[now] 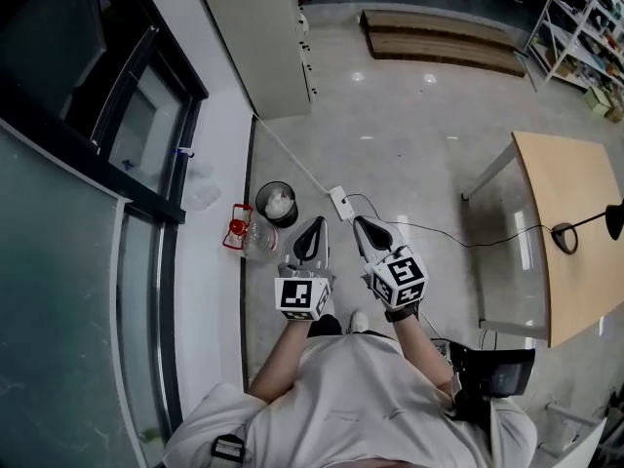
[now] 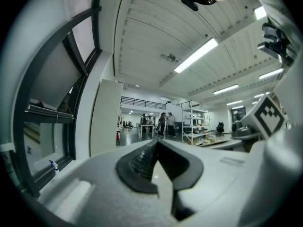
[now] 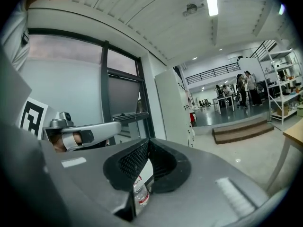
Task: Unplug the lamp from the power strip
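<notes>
A white power strip (image 1: 341, 203) lies on the floor by the wall, and a thin black cord (image 1: 458, 240) runs from it to the right. The cord leads to a black lamp (image 1: 585, 226) standing on the wooden table (image 1: 561, 178). Both grippers are held side by side at waist height, on the near side of the strip in the head view. My left gripper (image 1: 317, 225) (image 2: 156, 143) is shut and empty. My right gripper (image 1: 362, 224) (image 3: 148, 142) is shut with nothing in it, its tips just short of the strip in the head view. Both point roughly level across the room.
A black bin (image 1: 277, 203) and a clear bottle with a red handle (image 1: 249, 234) stand by the window wall at the left. A white cable (image 1: 292, 154) runs from the strip along a white cabinet (image 1: 263, 37). A wooden platform (image 1: 444, 37) lies far back.
</notes>
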A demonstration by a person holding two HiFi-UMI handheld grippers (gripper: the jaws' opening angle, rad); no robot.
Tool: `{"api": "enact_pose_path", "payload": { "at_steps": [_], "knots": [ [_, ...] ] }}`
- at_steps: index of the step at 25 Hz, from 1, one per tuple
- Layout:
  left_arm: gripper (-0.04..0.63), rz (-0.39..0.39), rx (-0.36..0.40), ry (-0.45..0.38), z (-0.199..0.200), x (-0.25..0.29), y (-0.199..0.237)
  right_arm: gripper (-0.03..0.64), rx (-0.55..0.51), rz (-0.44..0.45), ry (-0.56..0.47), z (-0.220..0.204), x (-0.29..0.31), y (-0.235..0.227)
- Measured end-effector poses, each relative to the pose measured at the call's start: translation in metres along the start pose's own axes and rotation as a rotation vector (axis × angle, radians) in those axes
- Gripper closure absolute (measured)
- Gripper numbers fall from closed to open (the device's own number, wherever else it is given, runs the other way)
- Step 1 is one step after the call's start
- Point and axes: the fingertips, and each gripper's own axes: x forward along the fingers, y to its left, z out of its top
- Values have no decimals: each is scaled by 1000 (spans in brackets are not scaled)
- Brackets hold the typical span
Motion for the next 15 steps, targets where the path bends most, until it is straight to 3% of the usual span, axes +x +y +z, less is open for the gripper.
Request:
{"api": "enact_pose_path", "payload": {
  "at_steps": [8,15],
  "knots": [
    [594,21,-17,-45,16,20,61,611,-73,38,-19,28,63,16],
    [594,-21,-54,-43,10,35,98,611,-97,33,-13,29,105,24]
  ]
}}
